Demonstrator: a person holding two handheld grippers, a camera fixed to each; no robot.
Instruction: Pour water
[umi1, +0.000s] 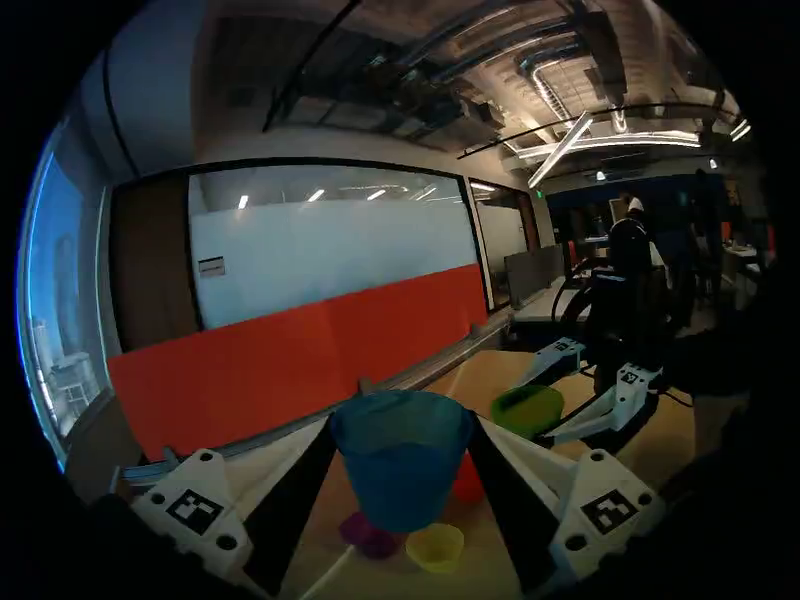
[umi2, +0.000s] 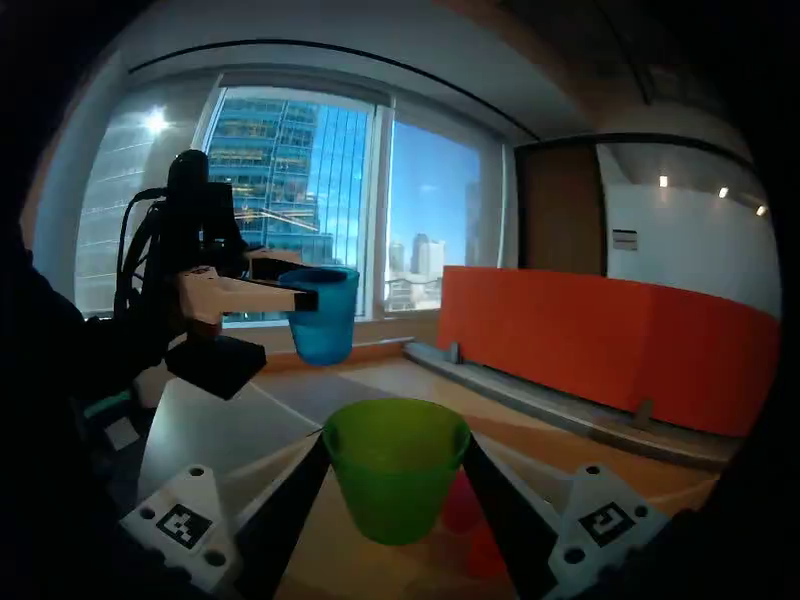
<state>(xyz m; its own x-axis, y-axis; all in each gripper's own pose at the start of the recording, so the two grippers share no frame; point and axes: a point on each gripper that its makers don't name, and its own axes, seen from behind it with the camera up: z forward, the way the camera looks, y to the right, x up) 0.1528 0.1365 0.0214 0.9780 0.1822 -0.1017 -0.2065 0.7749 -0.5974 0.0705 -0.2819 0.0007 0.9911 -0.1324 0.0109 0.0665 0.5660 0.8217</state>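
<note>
Left gripper view: the left gripper (umi1: 402, 432) is clenched on the blue cup (umi1: 402, 485), one finger on each side of the wall just under the rim. The cup is upright and lifted off the table (umi1: 478, 372). It's thin see-through plastic, probably light and a bit squashy, so grip firmly but don't crush. The lower part looks darker, maybe water; I can't tell the level. If it's wet it will be slippery.

Farther off, the right gripper (umi1: 535, 407) grasps the green cup (umi1: 522, 400). Below the blue cup, a small purple cup (umi1: 368, 535) and a yellow cup (umi1: 436, 547) sit on the table, with a red thing (umi1: 466, 482) behind. The table is smooth pale wood. Behind it are an orange panel (umi1: 300, 360), a glass wall, and ceiling lights (umi1: 560, 148).

Right gripper view: the right gripper (umi2: 397, 440) is closed on the green cup (umi2: 397, 495), held mid-wall, upright, mouth open. It's the same light plastic kind. The left gripper (umi2: 318, 297) holds the blue cup (umi2: 325, 335) higher up and well apart from the green one. There's a big window (umi2: 300, 190) with towers outside, bright daylight, and the orange panel (umi2: 620, 335) on the right.
</note>
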